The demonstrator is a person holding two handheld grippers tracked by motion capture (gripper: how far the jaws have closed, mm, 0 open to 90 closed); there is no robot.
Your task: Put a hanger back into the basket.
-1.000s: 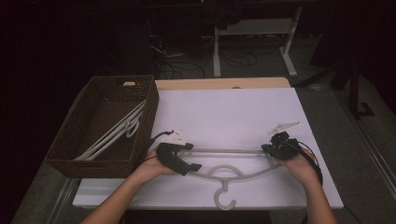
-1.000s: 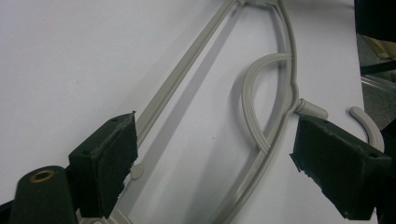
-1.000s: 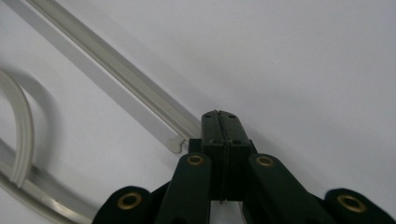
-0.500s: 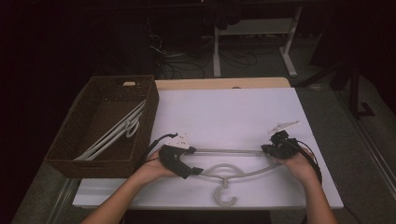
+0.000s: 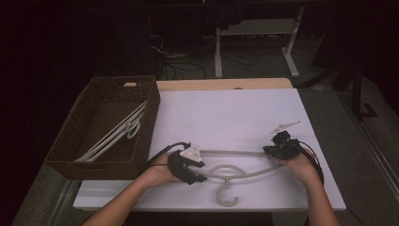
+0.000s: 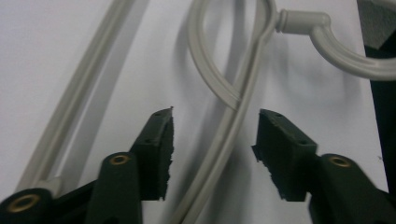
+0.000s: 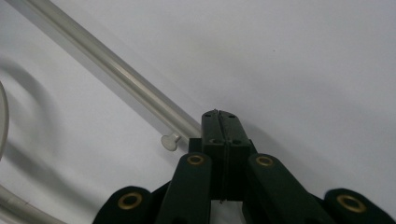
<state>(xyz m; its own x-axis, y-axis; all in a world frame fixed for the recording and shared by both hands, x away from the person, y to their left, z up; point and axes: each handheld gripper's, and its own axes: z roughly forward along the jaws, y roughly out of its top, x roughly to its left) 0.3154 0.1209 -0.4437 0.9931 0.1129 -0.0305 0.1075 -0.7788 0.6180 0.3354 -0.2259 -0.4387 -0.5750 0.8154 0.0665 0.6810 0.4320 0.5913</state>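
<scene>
Hanger: a pale plastic hanger (image 5: 235,165) lay flat on the white table (image 5: 226,113), near its front edge, with the hook pointing toward the person and the straight bar on the far side.

Left gripper: the left gripper (image 6: 212,140) sat over the hanger's left shoulder. Its jaws had just been closing and stood half apart, with the curved arm running between them; the pads (image 6: 161,140) did not yet press on it.

Right gripper: the right gripper (image 7: 219,126) was clenched at the hanger's right end, jaws meeting flush where the bar ran in beside a small peg. Whether plastic was pinched between the pads cannot be told.

Basket: a brown wicker basket (image 5: 61,150) stood at the table's left edge, with more white hangers (image 5: 117,134) lying inside.

Handling: the hanger looked light and stiff, a thin smooth rod likely to slip or twist in a loose pinch. It would probably swing if lifted by one end.

Where to hold: the two shoulders, one gripper on each, seemed the best hold. The pads should close square across the rod, clear of the neck loop.

Step in hand: probably securing the left grip so the hanger could be lifted toward the basket.
</scene>
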